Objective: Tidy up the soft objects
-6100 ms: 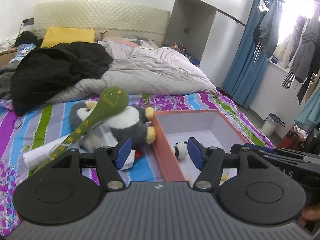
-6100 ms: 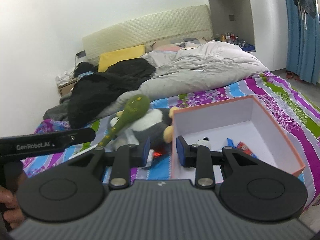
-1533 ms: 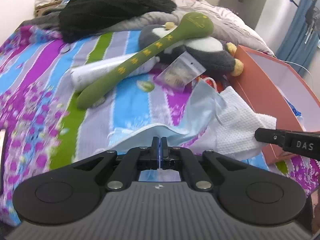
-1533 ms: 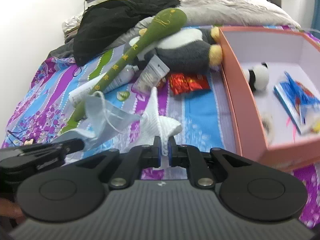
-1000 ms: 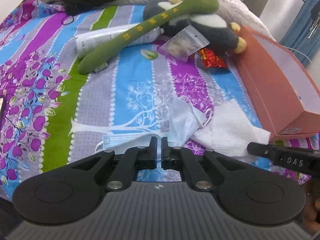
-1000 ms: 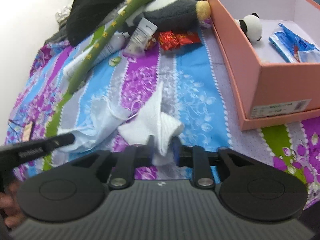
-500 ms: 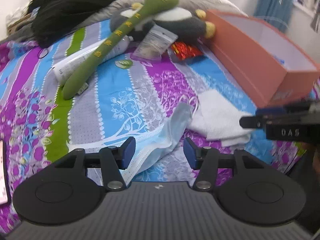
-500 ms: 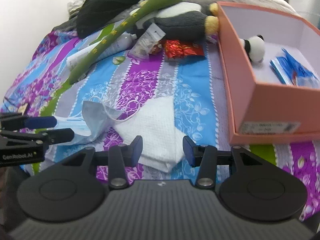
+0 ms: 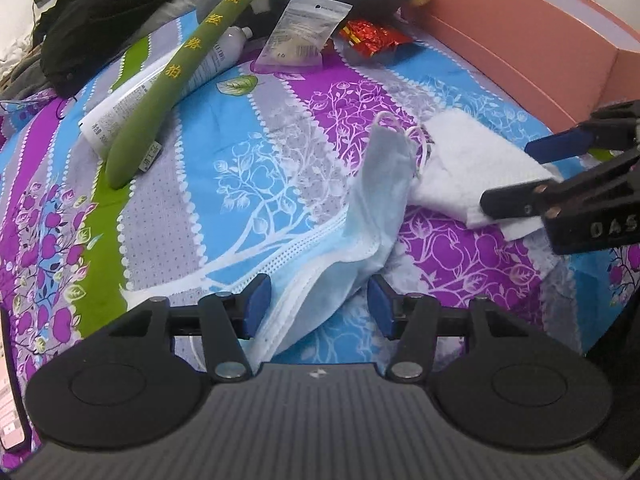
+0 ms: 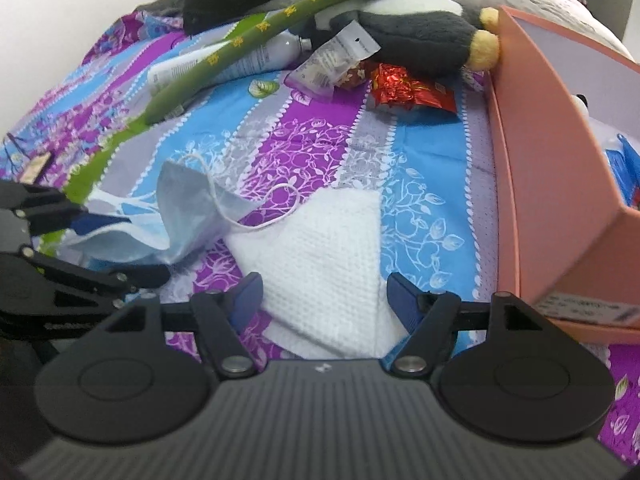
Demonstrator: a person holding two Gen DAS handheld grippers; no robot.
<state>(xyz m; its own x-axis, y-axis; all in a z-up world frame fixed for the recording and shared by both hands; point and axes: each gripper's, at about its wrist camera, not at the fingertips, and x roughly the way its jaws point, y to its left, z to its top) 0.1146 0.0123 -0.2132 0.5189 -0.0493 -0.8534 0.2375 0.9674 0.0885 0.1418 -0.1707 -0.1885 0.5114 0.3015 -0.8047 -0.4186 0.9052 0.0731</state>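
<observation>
A light blue face mask (image 9: 360, 216) lies crumpled on the striped bedspread, its near end between the open jaws of my left gripper (image 9: 320, 308). It also shows in the right wrist view (image 10: 180, 216). A white waffle cloth (image 10: 332, 256) lies flat beside the mask, its near edge between the open jaws of my right gripper (image 10: 324, 300); it shows in the left wrist view (image 9: 472, 176) too. A long green plush bat (image 9: 188, 60) rests on a grey and white plush penguin (image 10: 416, 28) further back. Neither gripper holds anything.
A pink open box (image 10: 560, 168) stands at the right with small items inside. A red foil packet (image 10: 404, 88), a clear zip bag (image 9: 304, 32) and a white tube (image 9: 160, 92) lie by the penguin. Black clothing (image 9: 112, 12) is piled behind.
Both grippers opened and let go: the mask and the white cloth now lie on the bedspread. Both grippers have since moved lower and closer to them, jaws wider.
</observation>
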